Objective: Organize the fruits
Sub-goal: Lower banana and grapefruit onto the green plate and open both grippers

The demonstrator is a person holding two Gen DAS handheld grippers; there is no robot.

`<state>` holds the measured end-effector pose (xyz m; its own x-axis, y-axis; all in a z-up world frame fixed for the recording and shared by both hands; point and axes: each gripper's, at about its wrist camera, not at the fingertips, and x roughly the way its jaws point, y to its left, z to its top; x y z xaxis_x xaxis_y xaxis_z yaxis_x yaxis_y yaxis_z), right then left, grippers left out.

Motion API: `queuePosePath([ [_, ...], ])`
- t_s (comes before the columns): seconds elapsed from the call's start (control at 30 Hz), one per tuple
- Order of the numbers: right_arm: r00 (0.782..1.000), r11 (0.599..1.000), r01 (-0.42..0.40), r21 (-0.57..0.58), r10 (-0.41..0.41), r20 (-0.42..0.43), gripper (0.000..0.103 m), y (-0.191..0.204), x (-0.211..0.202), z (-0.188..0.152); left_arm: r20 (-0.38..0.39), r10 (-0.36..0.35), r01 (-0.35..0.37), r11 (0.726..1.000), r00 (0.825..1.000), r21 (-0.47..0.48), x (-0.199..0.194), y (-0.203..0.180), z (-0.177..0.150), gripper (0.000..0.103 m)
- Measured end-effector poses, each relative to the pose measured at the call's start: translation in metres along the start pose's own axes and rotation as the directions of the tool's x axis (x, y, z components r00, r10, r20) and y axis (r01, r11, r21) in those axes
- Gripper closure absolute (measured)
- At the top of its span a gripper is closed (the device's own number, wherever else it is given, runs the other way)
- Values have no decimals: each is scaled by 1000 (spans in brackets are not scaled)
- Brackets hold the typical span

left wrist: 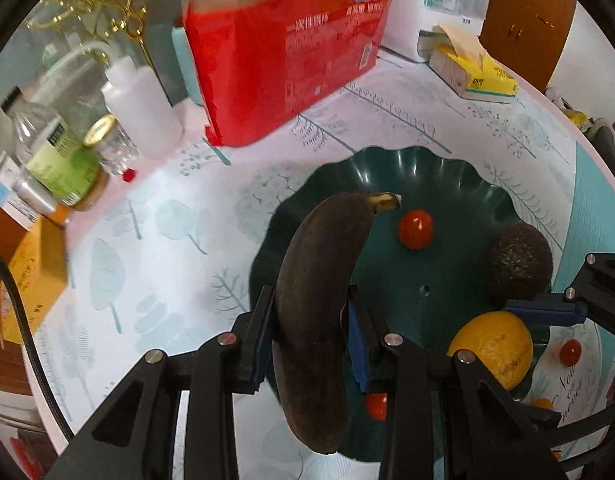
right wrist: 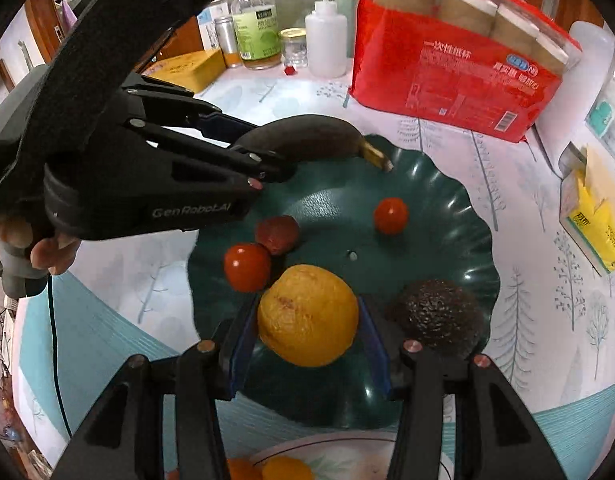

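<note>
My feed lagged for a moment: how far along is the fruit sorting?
Done: an avocado and tomatoes already lie on the green plate. In hand: the left gripper is shut on a banana above the plate's edge, and the right gripper has its fingers either side of an orange on the plate. Left: a tomato and orange pieces sit on the white plate nearby.

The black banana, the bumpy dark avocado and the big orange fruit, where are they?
black banana (left wrist: 315,280), left wrist view, middle of its peel
bumpy dark avocado (right wrist: 435,316), right wrist view, its top
big orange fruit (right wrist: 307,314), right wrist view, its centre
</note>
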<state>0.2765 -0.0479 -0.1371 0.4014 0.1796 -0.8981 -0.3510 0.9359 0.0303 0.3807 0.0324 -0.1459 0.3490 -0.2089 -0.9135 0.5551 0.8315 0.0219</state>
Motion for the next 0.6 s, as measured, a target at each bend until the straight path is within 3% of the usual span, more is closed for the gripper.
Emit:
queuePosePath([
  [0.13, 1000, 1000, 15, -13, -15, -26, 53, 0, 10, -2, -17, -26, 26, 1000, 1000, -14, 14, 1, -2, 71],
  [0.33, 999, 999, 29, -43, -27, 47, 49, 2, -1, -3, -39, -51, 49, 997, 998, -54, 22, 5, -6, 71],
  [0.5, 998, 999, 13, -30, -11, 61, 46, 1, -6, -3, 8, -41, 42, 997, 999, -59, 5, 5, -6, 68],
  [0.6, 997, 1000, 6, -22, -5, 73, 46, 2, -13, -6, 32, -32, 34, 996, 999, -77, -11, 6, -5, 61],
])
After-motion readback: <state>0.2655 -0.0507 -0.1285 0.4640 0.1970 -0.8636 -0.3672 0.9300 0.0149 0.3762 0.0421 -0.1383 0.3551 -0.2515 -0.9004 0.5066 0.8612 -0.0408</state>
